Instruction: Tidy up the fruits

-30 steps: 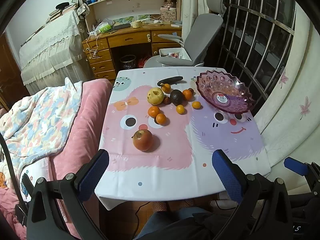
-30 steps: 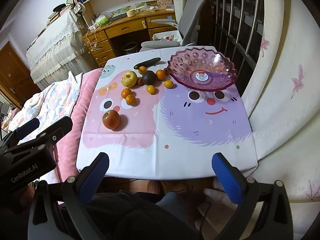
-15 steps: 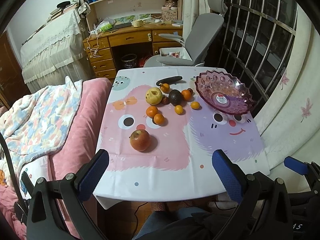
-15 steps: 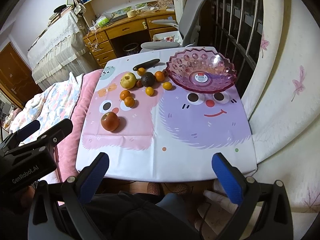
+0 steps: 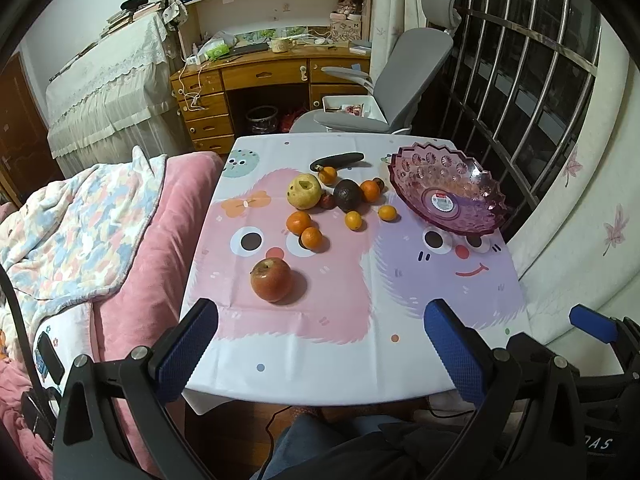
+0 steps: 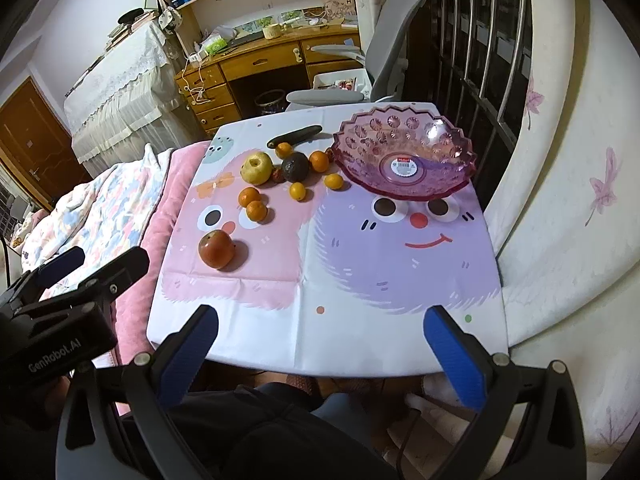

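Observation:
A red apple (image 5: pixel 271 280) (image 6: pixel 216 249) lies nearest on the table's left half. Behind it are two oranges (image 5: pixel 304 229), a yellow pear (image 5: pixel 304 191) (image 6: pixel 256 168), a dark avocado (image 5: pixel 347 195) (image 6: pixel 295 167), several small oranges and a dark cucumber (image 5: pixel 337 161) (image 6: pixel 295 136). An empty pink glass bowl (image 5: pixel 448 192) (image 6: pixel 404 156) stands at the far right. My left gripper (image 5: pixel 320 344) is open and empty above the table's near edge. My right gripper (image 6: pixel 320 340) is open and empty, also at the near edge.
The table (image 5: pixel 400 364) carries a pink and purple cartoon cloth. A bed with pink blanket (image 5: pixel 120 240) runs along its left side. A grey office chair (image 5: pixel 384 92) and wooden desk (image 5: pixel 264 76) stand behind. A barred window (image 5: pixel 520 72) and curtain (image 6: pixel 568 184) are at the right.
Both grippers have drifted slightly, so the table sits a little differently in each view. No fruit has moved. Both grippers stay open.

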The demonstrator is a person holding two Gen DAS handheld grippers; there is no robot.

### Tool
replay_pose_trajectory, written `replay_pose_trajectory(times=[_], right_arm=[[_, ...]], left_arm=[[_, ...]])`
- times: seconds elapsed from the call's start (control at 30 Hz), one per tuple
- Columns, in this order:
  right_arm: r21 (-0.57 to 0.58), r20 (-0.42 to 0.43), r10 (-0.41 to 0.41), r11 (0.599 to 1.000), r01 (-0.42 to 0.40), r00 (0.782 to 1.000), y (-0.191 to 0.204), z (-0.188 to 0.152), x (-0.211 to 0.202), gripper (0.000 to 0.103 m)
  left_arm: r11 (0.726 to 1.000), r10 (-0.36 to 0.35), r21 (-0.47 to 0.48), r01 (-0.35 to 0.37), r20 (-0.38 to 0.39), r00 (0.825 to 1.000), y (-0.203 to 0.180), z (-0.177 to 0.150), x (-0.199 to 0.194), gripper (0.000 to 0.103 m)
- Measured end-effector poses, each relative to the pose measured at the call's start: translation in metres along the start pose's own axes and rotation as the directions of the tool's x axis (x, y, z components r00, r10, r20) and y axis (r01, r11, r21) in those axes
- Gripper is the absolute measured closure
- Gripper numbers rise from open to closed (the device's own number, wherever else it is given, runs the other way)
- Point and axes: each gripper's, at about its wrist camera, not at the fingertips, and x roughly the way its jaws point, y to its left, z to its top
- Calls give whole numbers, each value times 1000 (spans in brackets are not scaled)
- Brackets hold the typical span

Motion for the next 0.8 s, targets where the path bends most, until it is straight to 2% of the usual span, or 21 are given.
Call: replay_pose_trajectory(times=[0.37,0.6,0.8], right_arm=[[-20,14,4,1000,-4,1000,7,13,6,0],[-9,52,16,1000,-15,999,35,24,15,0],[-70,134,-19,997,29,991,75,29,23,0]], left_arm=[[1000,-6,-23,5,-23,1000,8,6,9,1],[997,-34,-65,32,-30,999,55,16,16,1],[995,-67,-85,57,-117,991,98,25,47,1]])
